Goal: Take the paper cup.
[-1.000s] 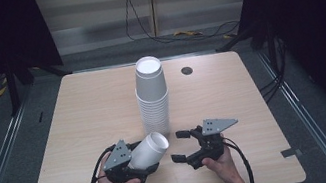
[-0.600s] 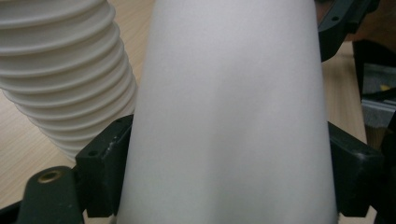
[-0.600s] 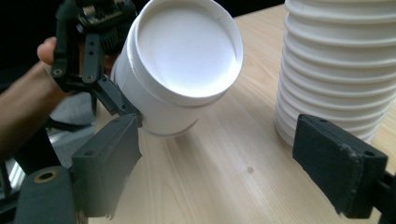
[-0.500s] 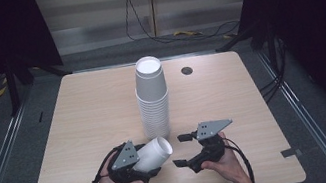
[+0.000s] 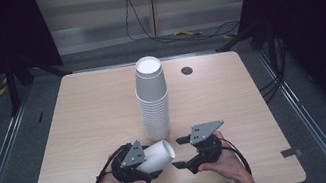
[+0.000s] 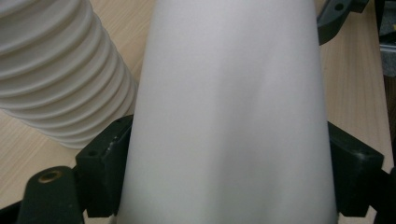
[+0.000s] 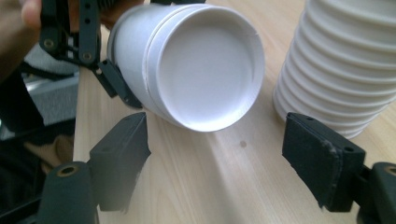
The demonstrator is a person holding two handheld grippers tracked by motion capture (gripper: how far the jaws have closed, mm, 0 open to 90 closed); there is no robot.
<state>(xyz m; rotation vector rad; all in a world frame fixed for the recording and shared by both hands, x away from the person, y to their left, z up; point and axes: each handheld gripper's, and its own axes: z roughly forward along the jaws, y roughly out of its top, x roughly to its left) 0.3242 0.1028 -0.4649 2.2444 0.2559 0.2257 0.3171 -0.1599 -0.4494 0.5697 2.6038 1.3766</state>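
**High view: one cup held sideways, ready for the other gripper**

High view shows the wooden table (image 5: 81, 131) as the work surface, with most of it left bare so both hands have room near the front edge. Next in size is the tall stack of white cups (image 5: 153, 98), standing upright at the table's middle, rims down and bases up. That likely keeps the supply within reach of either hand.

Just in front of the stack lies the single white cup (image 5: 156, 155), turned on its side with its closed base toward the person's right. The left gripper (image 5: 138, 163) pinches this cup across its body; in the left gripper view the black pads (image 6: 105, 158) press against both sides of the cup wall (image 6: 229, 121). Holding it level seems meant to present the base end to the other tool.

The right gripper (image 5: 185, 151) sits just beside the cup with its jaws spread wide and nothing between them. In the right gripper view the cup's base (image 7: 205, 70) faces the camera, above and between the open pads (image 7: 122, 144), so this gripper looks lined up to take hold next.
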